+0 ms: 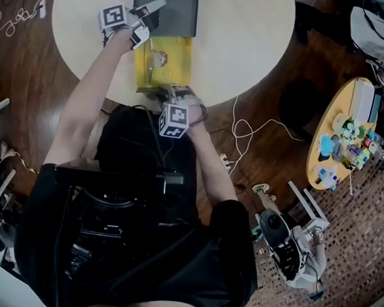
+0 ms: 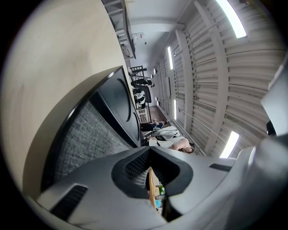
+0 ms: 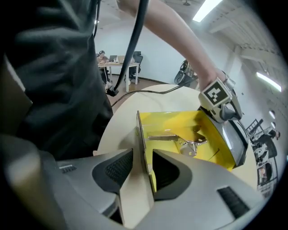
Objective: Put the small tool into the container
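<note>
Saw right tongs [image 3: 143, 153] closing astride 6 o'clock wall of yellow container [image 3: 173, 120], small tool [image 3: 186, 143] inside; left tongs [image 2: 150, 156] together at 11 o'clock.

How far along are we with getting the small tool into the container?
Done: the small metal tool lies inside the yellow container. In hand: the right claw straddles the container's near wall, closing, pads not yet pressing; the left claw, shut and empty, hangs beside the dark grey case. Left: nothing for the placing itself, it seems.

Open-plan office: desks [image 3: 118, 64], ceiling strip-lights [image 2: 230, 17].
</note>
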Demonstrator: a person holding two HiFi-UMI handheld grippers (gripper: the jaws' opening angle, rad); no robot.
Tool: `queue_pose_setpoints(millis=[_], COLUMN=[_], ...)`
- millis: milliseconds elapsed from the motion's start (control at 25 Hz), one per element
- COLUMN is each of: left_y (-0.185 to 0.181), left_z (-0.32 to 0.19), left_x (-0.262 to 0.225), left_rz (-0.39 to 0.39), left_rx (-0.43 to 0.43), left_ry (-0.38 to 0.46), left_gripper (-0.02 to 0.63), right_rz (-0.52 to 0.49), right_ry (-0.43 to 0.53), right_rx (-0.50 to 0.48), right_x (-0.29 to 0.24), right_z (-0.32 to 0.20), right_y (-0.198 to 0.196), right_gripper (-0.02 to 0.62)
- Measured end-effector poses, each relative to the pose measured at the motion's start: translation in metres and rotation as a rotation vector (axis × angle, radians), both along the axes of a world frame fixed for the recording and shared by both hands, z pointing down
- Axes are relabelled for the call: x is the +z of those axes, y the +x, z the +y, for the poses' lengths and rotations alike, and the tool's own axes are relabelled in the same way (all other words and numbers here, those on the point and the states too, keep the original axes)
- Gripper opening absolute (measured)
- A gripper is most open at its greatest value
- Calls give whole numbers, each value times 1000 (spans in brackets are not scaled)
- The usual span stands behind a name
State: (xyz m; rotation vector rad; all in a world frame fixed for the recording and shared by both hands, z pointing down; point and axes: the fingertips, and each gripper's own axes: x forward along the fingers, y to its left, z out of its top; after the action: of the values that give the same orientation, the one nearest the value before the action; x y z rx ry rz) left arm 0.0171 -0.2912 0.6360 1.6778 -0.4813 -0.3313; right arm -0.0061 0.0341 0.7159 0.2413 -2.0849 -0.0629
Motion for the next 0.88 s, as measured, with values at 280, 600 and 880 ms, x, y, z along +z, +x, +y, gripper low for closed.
queue_pose_setpoints(millis=[280, 600, 880], left_y=[-2, -1, -1], left_z=[-1, -1, 0], left_x=[1, 4, 7], left_rz=[-1, -11, -15], left_rx=[-3, -1, 5], left_ry=[3, 0, -11], left_gripper=[-9, -8, -3], right_rz=[69, 75, 97], right_ry=[34, 47, 113], right_rx=[-110, -108, -105], right_x=[28, 13, 20], right_z=[-3, -5, -38], right_y=[-13, -16, -17], right_gripper=[48, 38, 44])
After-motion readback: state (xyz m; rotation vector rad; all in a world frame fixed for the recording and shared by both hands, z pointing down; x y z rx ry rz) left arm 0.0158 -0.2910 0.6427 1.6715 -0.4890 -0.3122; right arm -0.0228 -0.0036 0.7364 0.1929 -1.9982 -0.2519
